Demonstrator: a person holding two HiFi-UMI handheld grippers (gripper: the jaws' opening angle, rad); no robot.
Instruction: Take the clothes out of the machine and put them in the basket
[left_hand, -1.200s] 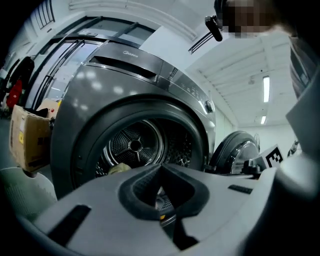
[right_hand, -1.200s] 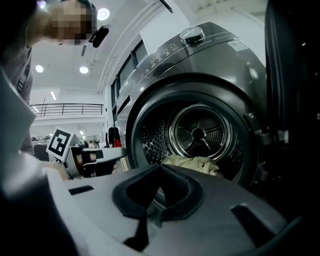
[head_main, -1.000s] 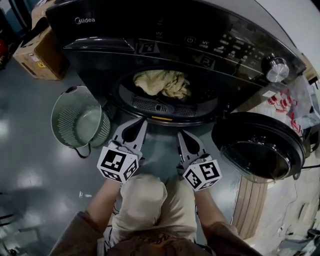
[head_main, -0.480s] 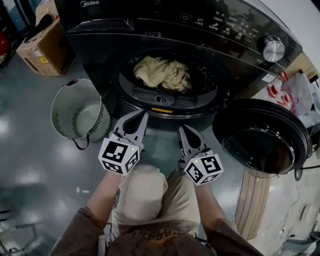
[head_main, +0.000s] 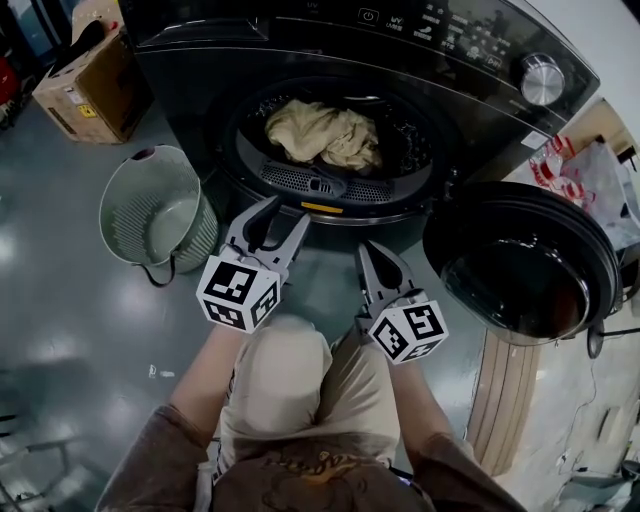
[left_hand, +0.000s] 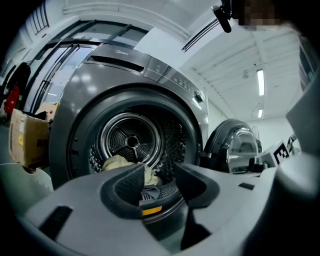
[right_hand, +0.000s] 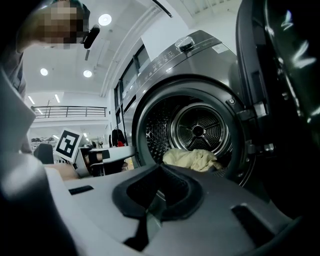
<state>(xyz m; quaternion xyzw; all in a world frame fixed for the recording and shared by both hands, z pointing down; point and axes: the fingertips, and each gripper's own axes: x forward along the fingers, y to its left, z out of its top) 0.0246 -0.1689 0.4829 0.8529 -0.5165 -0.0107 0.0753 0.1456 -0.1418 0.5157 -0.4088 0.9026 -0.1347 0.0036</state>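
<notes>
**Claws at the drum mouth, cloth not yet reached**

The left claw (left_hand: 160, 172) is held level before the opening. Its jaws are opening, and nothing lies between them; only the distant drum is seen through the gap. The right claw (right_hand: 160, 172) is held beside it with its jaws together and empty. Both are kept just short of the door ring, well apart from the load.

The step in hand is judged to be the reach into the dark grey front-loading machine (head_main: 200, 60). It is done well if the left jaws are spread fully before the ring is passed, the lower lip with its grille is cleared, and a raised fold is taken deep between the pads rather than a thin edge being nipped. The right claw should be opened as well if a trailing end has to be gathered. The round glass door (head_main: 520, 270), swung open at the right, is best kept clear of on the way out.

The pale yellow crumpled cloth (head_main: 322, 133) is seen as a single soft heap, resting on the bottom of the perforated steel drum (right_hand: 199, 131) towards the front. It looks limp and likely to drape and catch on the lip. The pale green round perforated plastic basket (head_main: 125, 235) is stood on the glossy grey floor (head_main: 60, 300) to the left of the machine, and nothing is seen inside it.
</notes>
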